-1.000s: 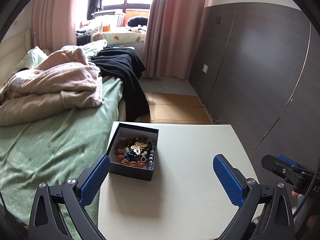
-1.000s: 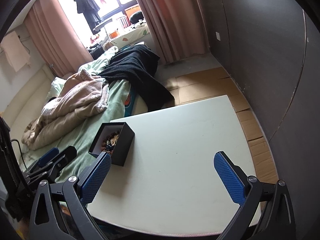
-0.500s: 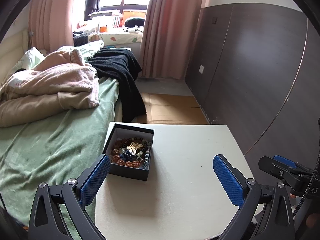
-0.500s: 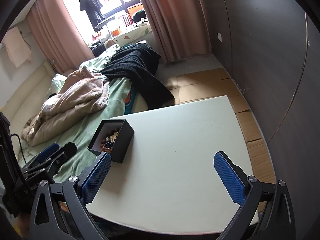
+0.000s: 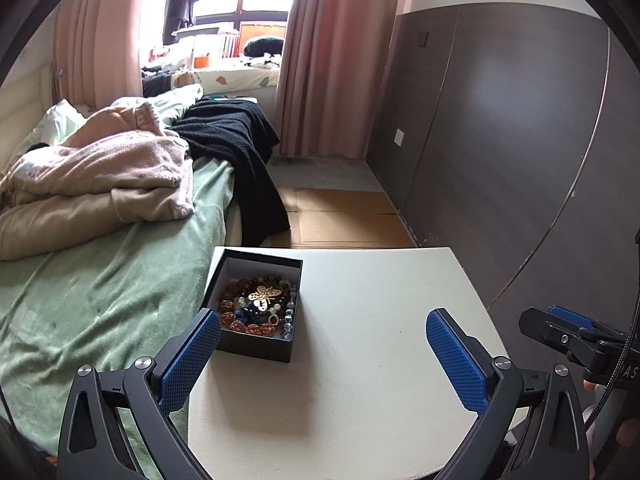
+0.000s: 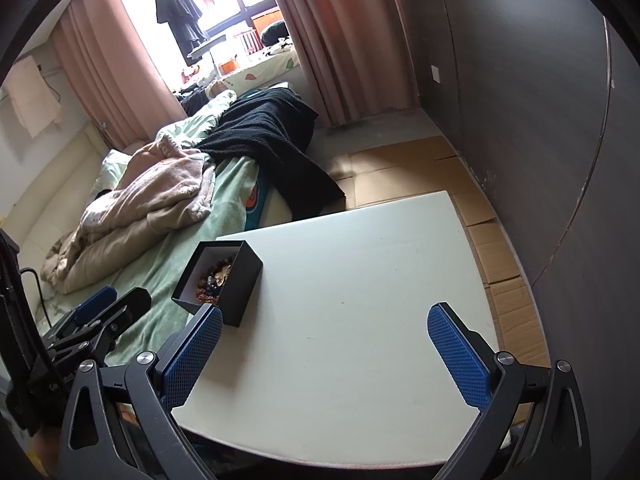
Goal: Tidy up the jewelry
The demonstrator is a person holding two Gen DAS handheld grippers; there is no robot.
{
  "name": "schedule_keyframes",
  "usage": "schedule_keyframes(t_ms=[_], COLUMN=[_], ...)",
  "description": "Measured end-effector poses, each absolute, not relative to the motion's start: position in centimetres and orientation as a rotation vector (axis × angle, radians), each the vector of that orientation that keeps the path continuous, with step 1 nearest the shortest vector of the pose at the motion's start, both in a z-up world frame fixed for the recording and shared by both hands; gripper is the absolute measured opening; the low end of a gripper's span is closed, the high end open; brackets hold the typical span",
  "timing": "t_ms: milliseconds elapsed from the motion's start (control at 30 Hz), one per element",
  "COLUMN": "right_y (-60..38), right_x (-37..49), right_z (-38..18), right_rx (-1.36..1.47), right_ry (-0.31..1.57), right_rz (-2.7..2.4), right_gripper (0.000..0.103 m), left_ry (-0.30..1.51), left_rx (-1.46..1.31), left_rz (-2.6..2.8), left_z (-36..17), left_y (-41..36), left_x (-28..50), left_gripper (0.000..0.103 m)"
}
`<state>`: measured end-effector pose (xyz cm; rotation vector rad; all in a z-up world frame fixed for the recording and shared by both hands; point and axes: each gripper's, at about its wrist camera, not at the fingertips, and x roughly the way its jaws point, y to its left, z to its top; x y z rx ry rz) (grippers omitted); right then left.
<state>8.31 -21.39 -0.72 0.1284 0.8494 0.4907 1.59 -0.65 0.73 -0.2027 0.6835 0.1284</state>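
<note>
Left gripper (image 5: 323, 334) hangs spread wide and empty above the near edge of the white table (image 5: 384, 292), its blue cross-hatched pads (image 5: 191, 358) angled outward; right gripper (image 6: 325, 330) is just as wide apart, nothing between its fingers either. Out ahead of the left one sits the black box (image 5: 256, 304), open-topped, square, matte card by the look of it, parked at the table's left edge right beside the green bedspread (image 5: 100, 288). Inside, a heap: amber-brown beaded bracelets (image 5: 234, 320), darker beads, a gold butterfly-shaped ornament (image 5: 264, 294) on top, a few clear beads at the right wall. Here's the worry — those strands look tangled, so pinching one could drag its neighbours out and scatter them across the smooth tabletop. The box looks light, too; a nudge from a finger might slide it off the edge onto the bed. Round glossy beads may well slip between the pads.
</note>
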Motion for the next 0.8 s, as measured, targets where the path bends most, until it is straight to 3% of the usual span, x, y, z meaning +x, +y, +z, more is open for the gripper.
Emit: schedule_keyframes(t_ms=[800], right_y=[-21.40], right_x=[8.55], right_z=[-0.78], right_rx=[0.115], right_ry=[0.861], right_rz=[0.479], right_gripper=[0.103], left_ry=[0.683], left_rx=[-0.203], left_rz=[0.137], left_z=[0.53], left_y=[-0.55], left_x=[1.73], left_gripper=[0.102])
